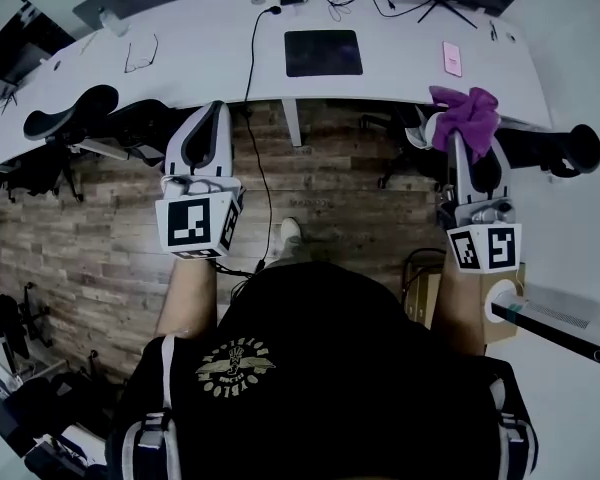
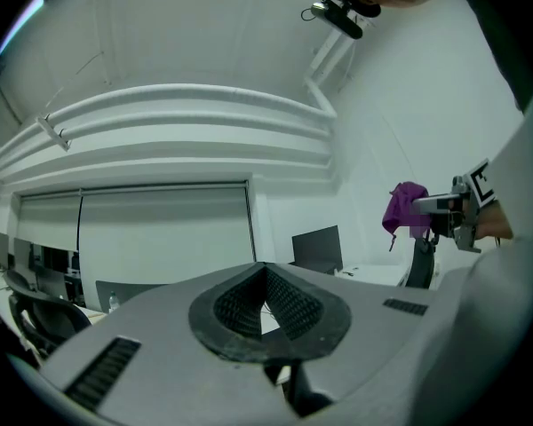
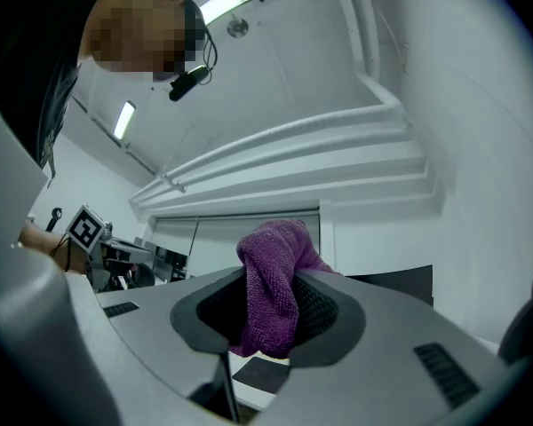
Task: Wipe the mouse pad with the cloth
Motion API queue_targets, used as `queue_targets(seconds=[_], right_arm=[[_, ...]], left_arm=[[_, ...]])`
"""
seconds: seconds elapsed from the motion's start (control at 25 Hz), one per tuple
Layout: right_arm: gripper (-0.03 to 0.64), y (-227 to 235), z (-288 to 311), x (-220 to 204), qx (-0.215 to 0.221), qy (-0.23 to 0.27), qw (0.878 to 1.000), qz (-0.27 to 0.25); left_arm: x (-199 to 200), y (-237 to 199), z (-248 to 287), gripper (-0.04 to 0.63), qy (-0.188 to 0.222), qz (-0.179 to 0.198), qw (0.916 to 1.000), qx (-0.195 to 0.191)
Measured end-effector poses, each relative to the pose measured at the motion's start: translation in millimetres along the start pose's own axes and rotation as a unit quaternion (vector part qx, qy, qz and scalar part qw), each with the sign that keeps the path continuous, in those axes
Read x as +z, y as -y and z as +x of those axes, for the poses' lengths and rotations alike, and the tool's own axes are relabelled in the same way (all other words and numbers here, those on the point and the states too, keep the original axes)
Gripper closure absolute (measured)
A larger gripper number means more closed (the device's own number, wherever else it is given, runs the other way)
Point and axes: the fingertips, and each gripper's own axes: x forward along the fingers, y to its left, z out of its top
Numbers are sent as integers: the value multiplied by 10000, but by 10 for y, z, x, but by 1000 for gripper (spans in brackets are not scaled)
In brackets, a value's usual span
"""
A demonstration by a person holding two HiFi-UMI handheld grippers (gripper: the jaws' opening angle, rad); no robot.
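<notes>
Grips bunched purple terry cloth (image 1: 465,115) in clenched right gripper (image 3: 271,313), folds standing upright, off near right corner of dark rectangular mouse pad (image 1: 323,52). Lies flat, long axis left-right, smooth white surface (image 1: 180,38) open on both sides. Holds left gripper (image 2: 266,282) closed on nothing, near-left of pad.

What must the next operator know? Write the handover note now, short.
Left claw: shut, empty, held over the floor.
Right claw: shut on the purple fuzzy cloth, raised, short of the desk.
Black square mouse pad: lies flat on the long white desk ahead; the cloth is not on it.
Done: cloth in grasp.
Left: carry it to the pad and wipe.
</notes>
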Motion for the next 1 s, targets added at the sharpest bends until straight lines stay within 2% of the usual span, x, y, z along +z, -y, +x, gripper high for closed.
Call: queue_targets(seconds=[0.4,0.76,1.0], right_arm=[[499,48,330,-175,-62,-185,9998,79],[499,-93,752,-86,-95,-204,9997,-9],[499,-65,817,47,-369,-130,9992,-60]], left_arm=[[-36,-168,464,594,-40,221,9996,-153],[-262,-546,679,594,-140,-98,9996,-237],[-331,-690,808,594,-69,-248,9988,-425]])
